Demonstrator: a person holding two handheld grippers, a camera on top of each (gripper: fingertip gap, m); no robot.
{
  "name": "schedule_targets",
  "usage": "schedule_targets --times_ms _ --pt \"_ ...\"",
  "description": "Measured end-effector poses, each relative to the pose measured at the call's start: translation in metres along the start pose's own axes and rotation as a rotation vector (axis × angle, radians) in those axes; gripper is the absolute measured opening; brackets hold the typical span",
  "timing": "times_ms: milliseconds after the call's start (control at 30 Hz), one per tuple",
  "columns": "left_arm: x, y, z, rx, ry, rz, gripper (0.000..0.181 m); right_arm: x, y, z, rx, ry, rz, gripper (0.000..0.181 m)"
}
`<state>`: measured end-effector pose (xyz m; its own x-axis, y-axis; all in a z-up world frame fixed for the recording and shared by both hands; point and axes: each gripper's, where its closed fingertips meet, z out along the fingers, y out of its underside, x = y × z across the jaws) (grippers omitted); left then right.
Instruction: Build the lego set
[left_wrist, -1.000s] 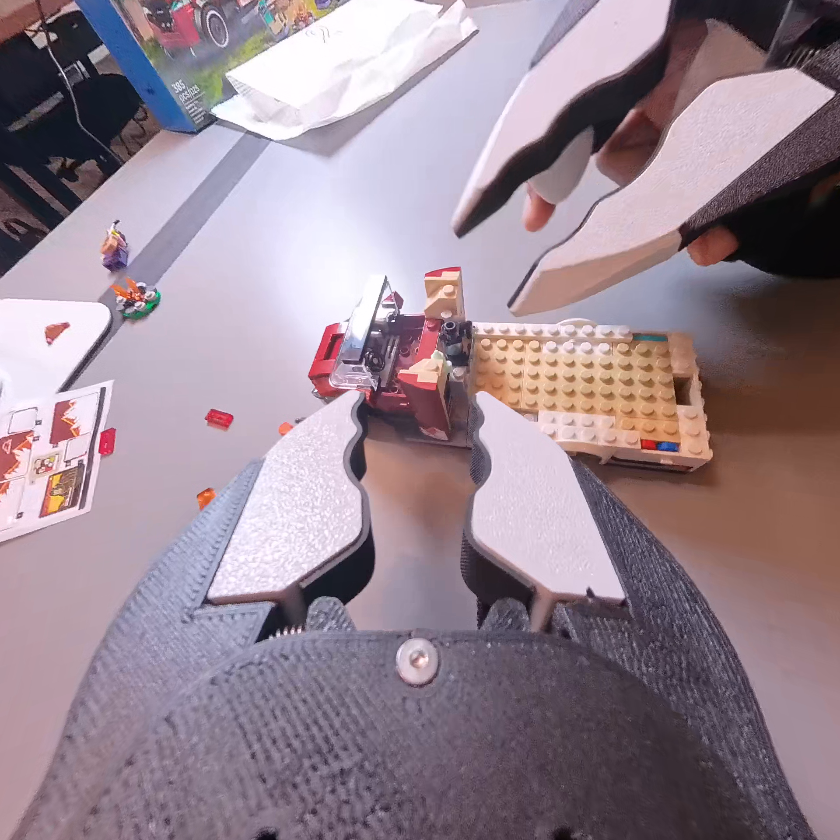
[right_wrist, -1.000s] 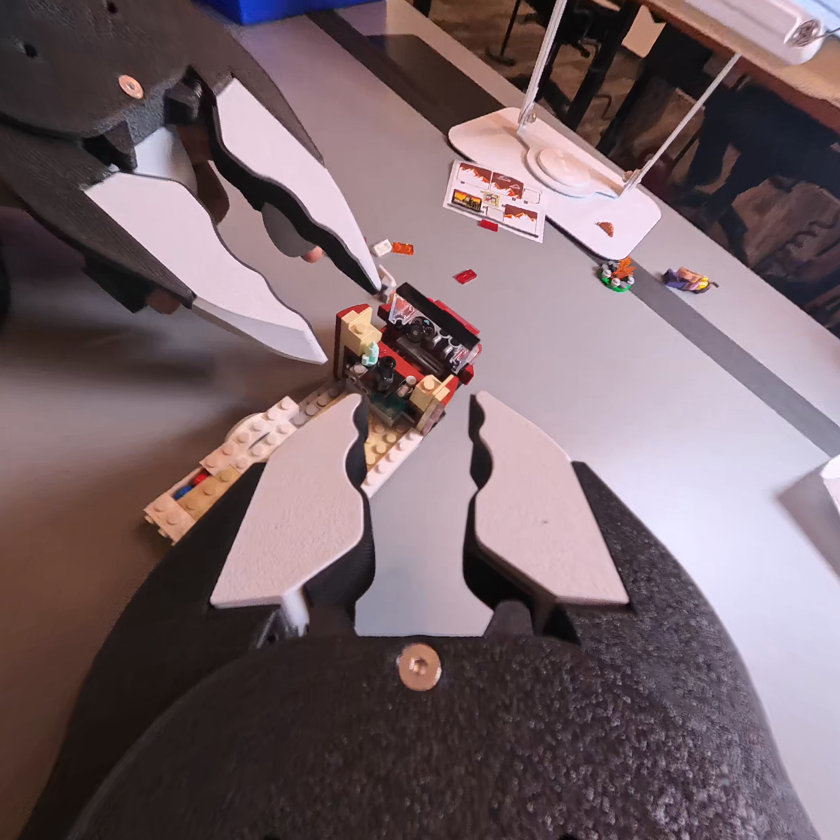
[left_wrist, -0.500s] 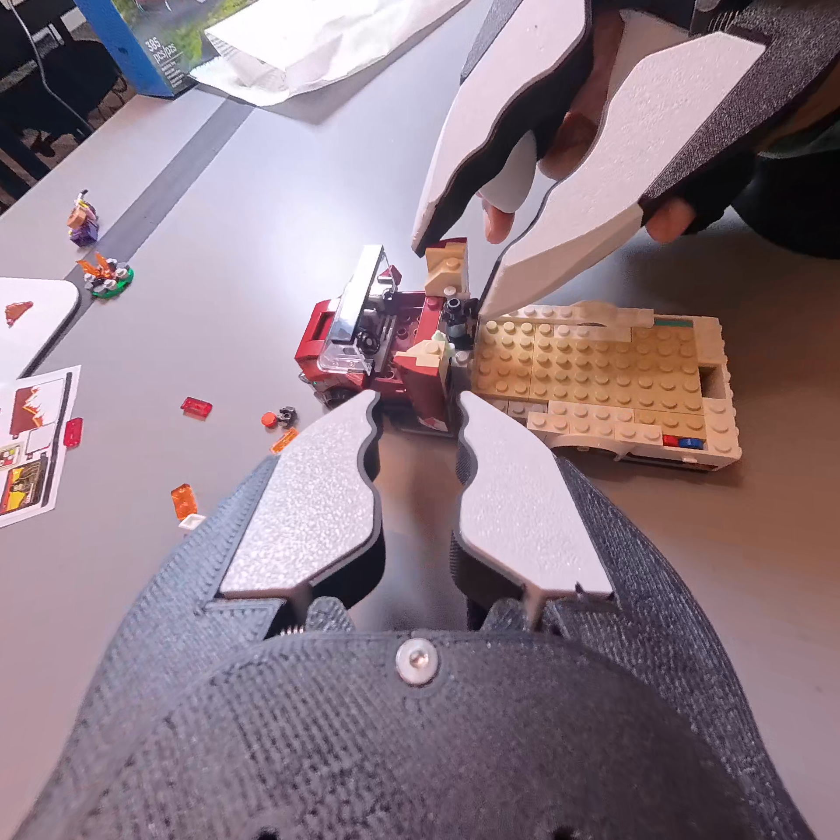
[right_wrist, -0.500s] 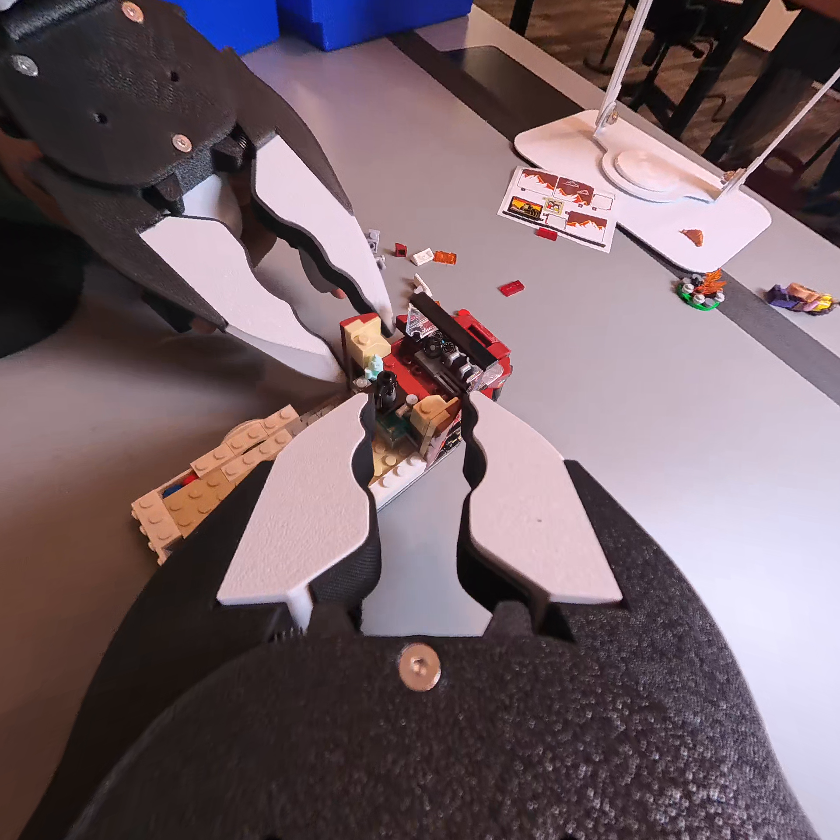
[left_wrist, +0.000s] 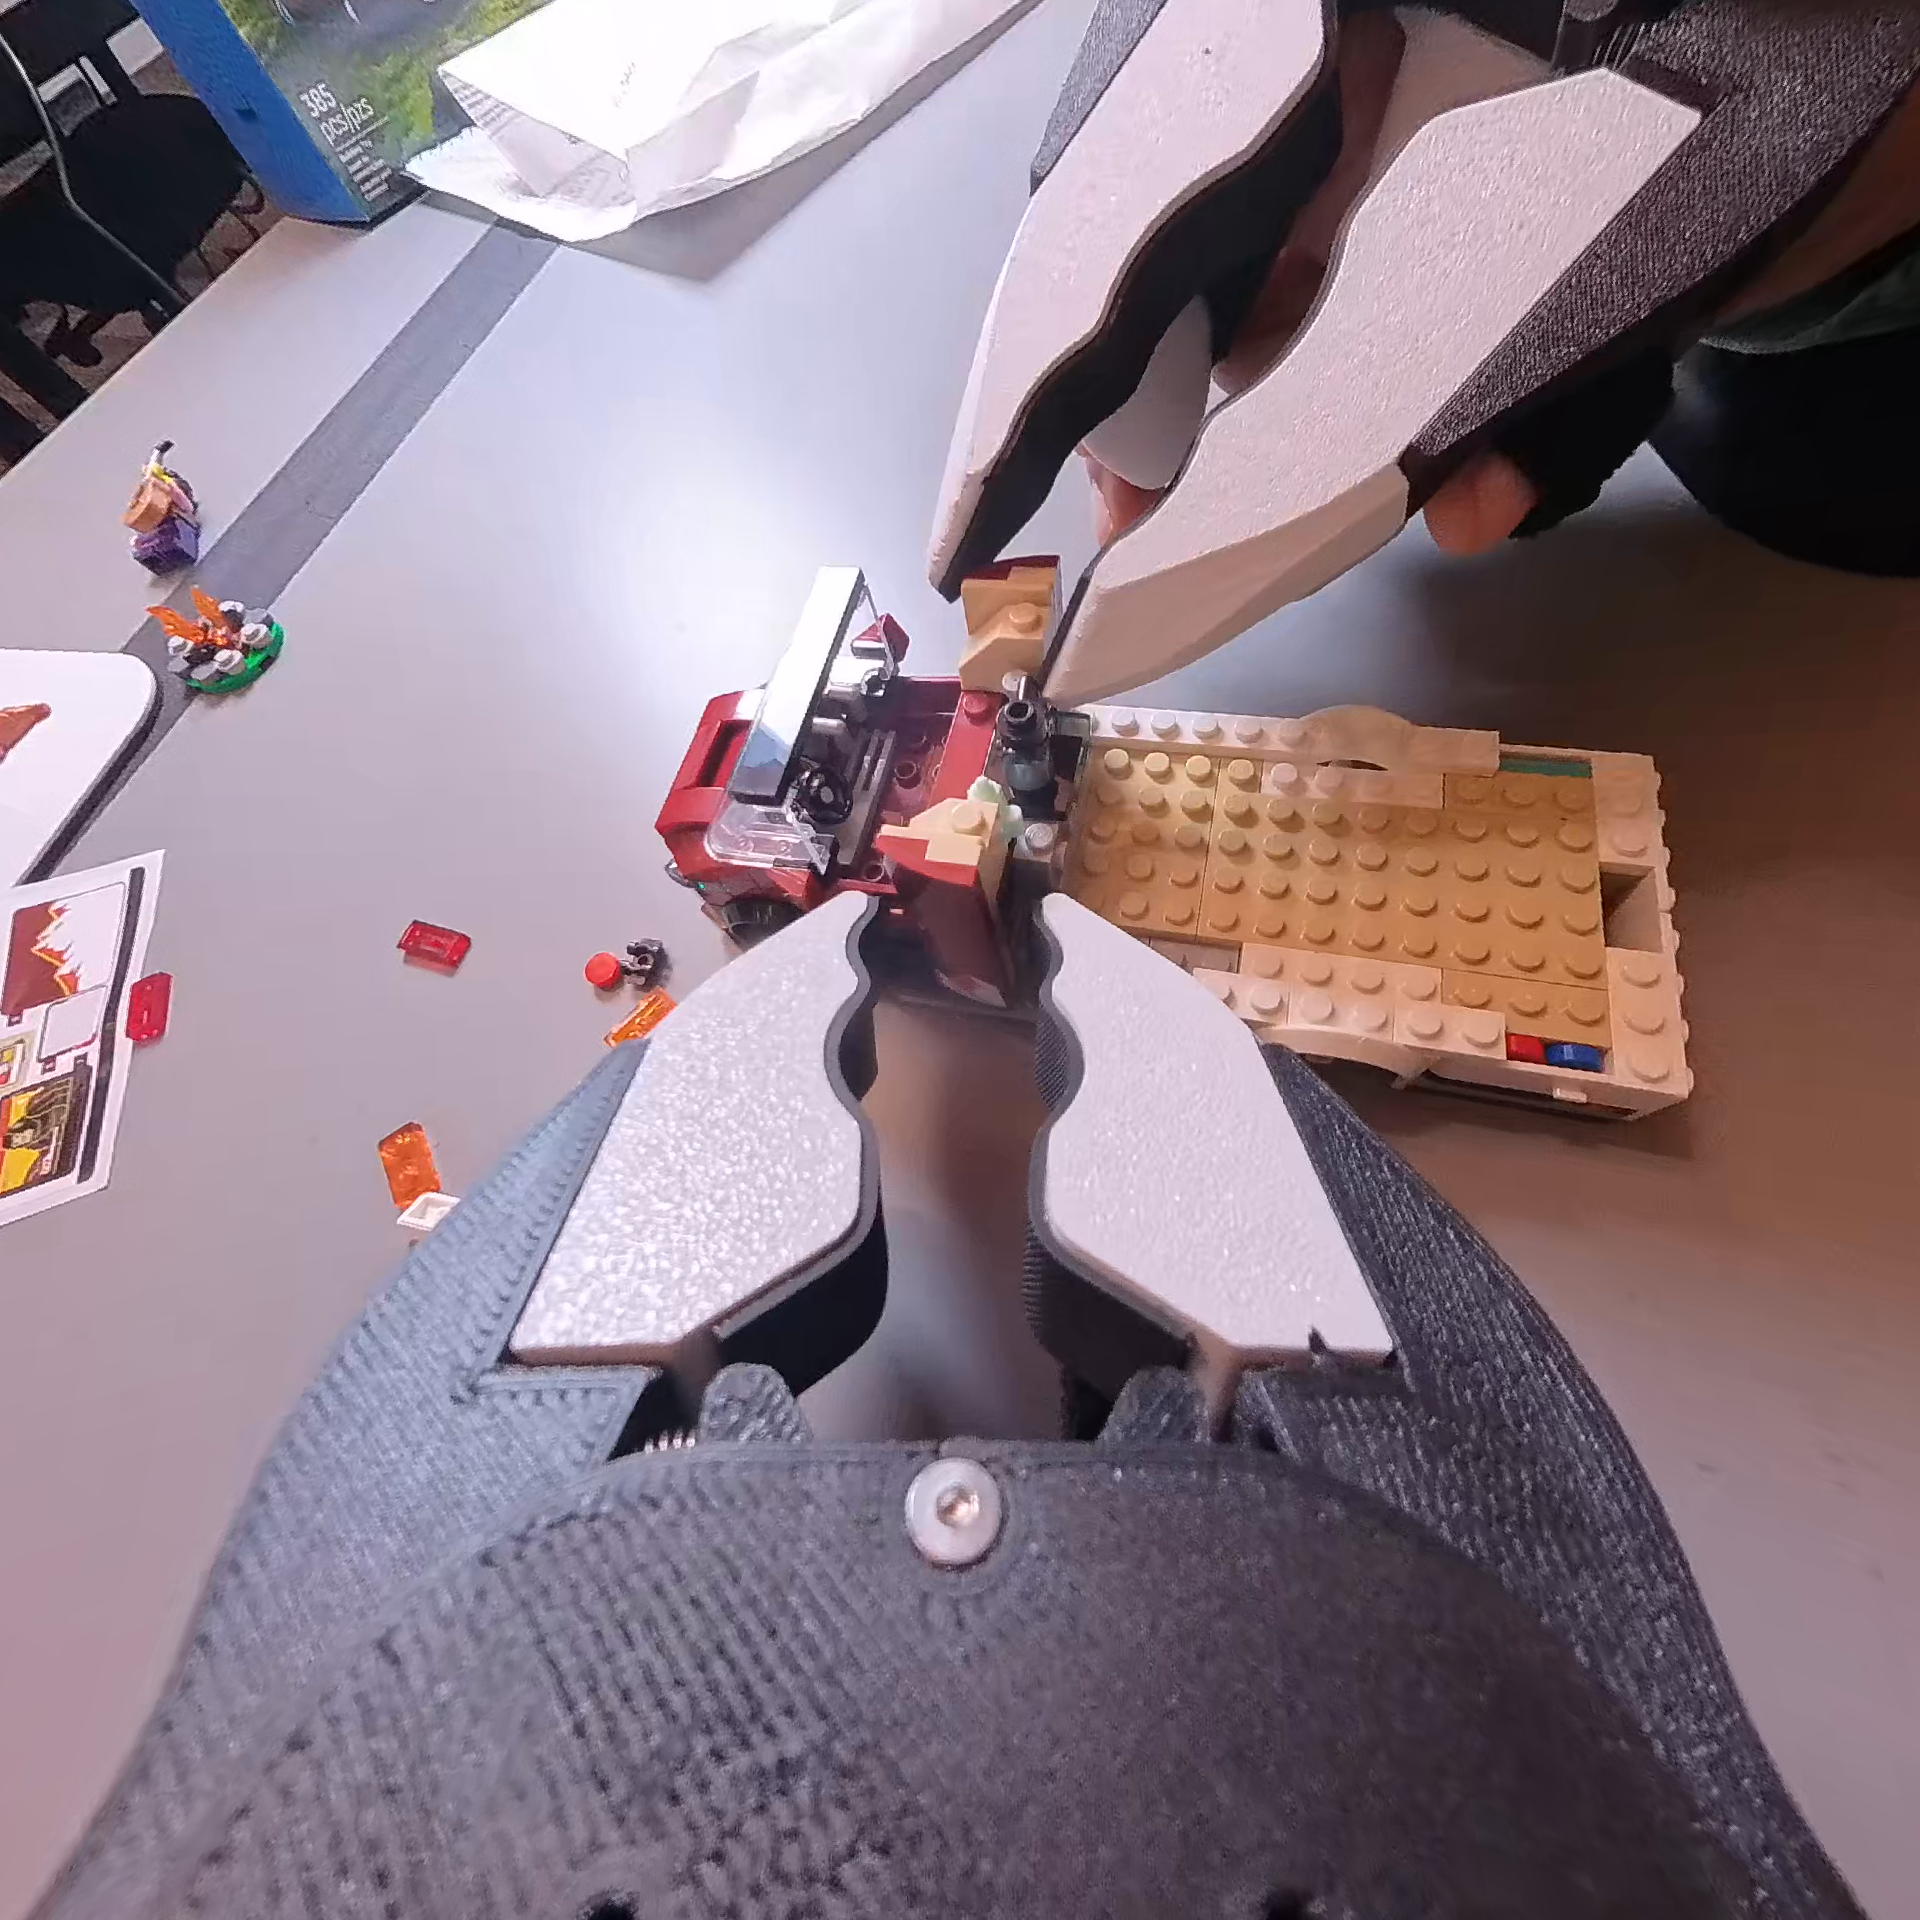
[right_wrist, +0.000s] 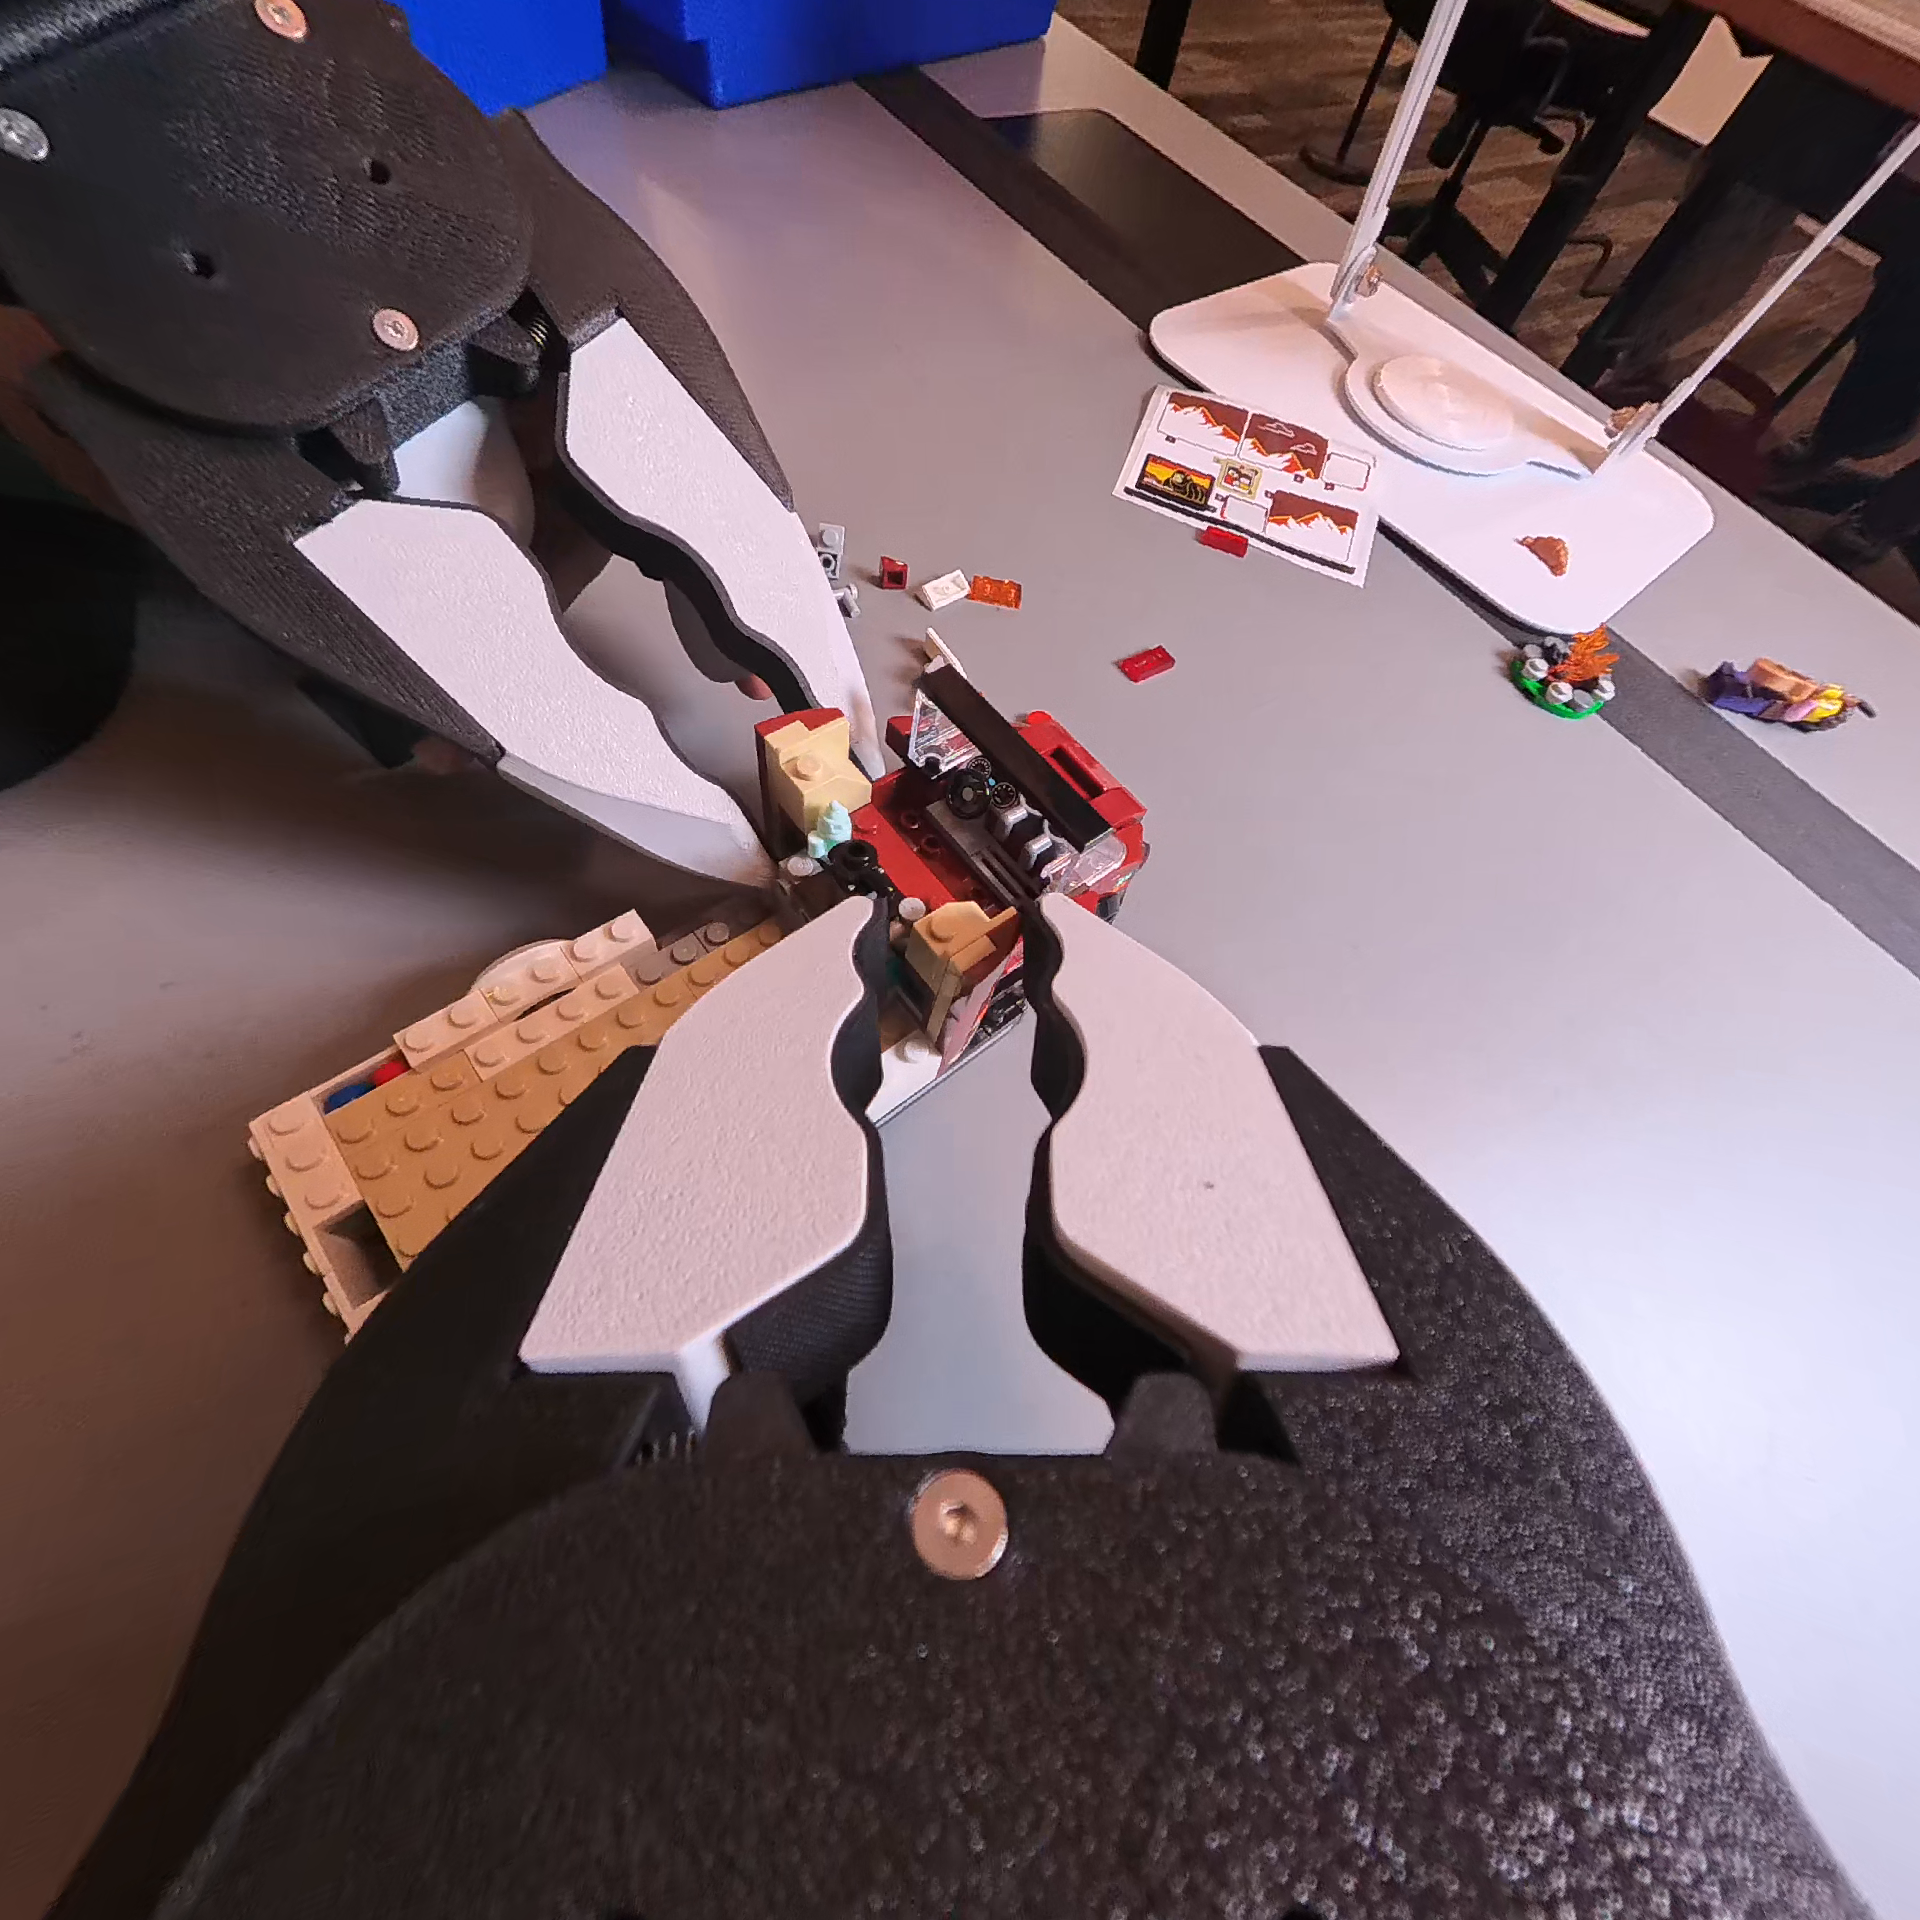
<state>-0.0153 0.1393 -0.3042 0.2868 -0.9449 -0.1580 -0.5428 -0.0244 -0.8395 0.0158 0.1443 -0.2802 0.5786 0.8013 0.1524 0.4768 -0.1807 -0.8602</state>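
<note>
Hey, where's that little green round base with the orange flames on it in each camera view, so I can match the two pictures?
Left wrist view: the small green round base with orange flames sits at the far left, on the dark strip of the table.
Right wrist view: it sits at the right, middle height, on that same strip.
Shared landmark: the printed sticker sheet, lying on the grey table near the base.

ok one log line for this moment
left gripper flanks truck cab near side | right gripper flanks far tan block | grip unclear
</note>
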Motion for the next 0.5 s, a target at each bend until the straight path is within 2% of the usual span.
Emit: schedule_targets --times_ms 200,333,500 --pt "0.0004 0.0003 -0.0001 0.007 0.001 0.003 0.027 -0.0009 0.0001 -0.0011 0.001 -0.008 0.009 0.025" --pt "0.0017 0.0025 0.0010 -0.001 0.003 0.015 0.029 -0.0051 -0.0016 -0.0046 0.009 -0.031 -0.017 0.034" --pt "0.0005 0.0028 0.0005 0.004 0.002 0.013 0.026 -0.0057 -0.0002 -0.0030 0.000 -0.018 -0.043 0.035"
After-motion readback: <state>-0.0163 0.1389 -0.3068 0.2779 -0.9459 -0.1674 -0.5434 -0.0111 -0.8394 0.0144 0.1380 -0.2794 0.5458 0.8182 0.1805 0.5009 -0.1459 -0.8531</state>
